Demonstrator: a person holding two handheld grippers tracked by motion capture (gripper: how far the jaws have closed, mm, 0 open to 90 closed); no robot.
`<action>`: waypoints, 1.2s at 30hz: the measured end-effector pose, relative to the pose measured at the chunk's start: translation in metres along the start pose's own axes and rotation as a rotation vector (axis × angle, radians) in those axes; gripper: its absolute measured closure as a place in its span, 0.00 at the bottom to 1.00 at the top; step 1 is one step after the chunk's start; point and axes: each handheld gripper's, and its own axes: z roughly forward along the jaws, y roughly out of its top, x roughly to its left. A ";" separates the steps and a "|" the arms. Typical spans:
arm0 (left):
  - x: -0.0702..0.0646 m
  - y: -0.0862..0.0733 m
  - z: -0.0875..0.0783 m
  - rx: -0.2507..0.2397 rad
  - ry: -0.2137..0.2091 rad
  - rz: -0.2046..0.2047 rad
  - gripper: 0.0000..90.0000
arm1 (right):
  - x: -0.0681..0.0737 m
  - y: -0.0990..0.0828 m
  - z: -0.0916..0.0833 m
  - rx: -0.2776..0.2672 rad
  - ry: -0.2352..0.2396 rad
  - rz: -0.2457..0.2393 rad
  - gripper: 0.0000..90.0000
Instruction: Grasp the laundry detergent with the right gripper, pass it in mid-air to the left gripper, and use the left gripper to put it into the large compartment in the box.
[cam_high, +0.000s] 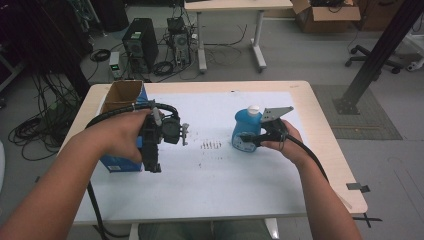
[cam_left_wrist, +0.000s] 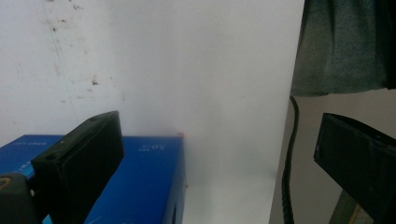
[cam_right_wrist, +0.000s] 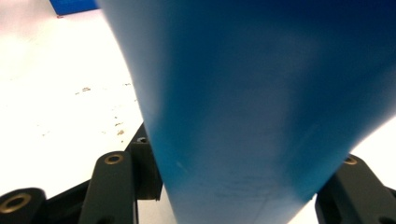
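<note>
A blue plastic bottle (cam_high: 246, 131) with a white cap (cam_high: 254, 110) stands right of the table's middle. My right gripper (cam_high: 246, 139) is shut on its lower body from the right. In the right gripper view the blue bottle (cam_right_wrist: 252, 93) sits close between the two black jaws. My left gripper (cam_high: 153, 166) is held at the table's left, pointing down beside a tall blue box (cam_high: 121, 162). Its jaws stand wide apart with nothing between them. In the left gripper view the left gripper (cam_left_wrist: 219, 172) hangs over a corner of the blue box (cam_left_wrist: 140, 182) and the white mat (cam_left_wrist: 187, 70).
The blue box has an open cardboard top (cam_high: 122, 95) near the back left edge. A row of small dark specks (cam_high: 211, 145) lies on the white mat (cam_high: 220, 180) between the hands. A black cable (cam_left_wrist: 287, 163) hangs at the table's near edge.
</note>
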 end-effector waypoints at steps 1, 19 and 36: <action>0.000 0.000 0.000 0.001 0.000 0.000 0.02 | 0.000 0.000 0.000 0.001 0.001 -0.002 0.50; 0.000 0.005 -0.017 -0.011 0.019 -0.006 0.02 | 0.022 0.048 -0.049 -0.024 0.062 -0.127 0.51; 0.002 0.012 -0.020 -0.019 0.016 -0.009 0.02 | 0.063 0.071 -0.066 0.018 0.248 -0.257 0.51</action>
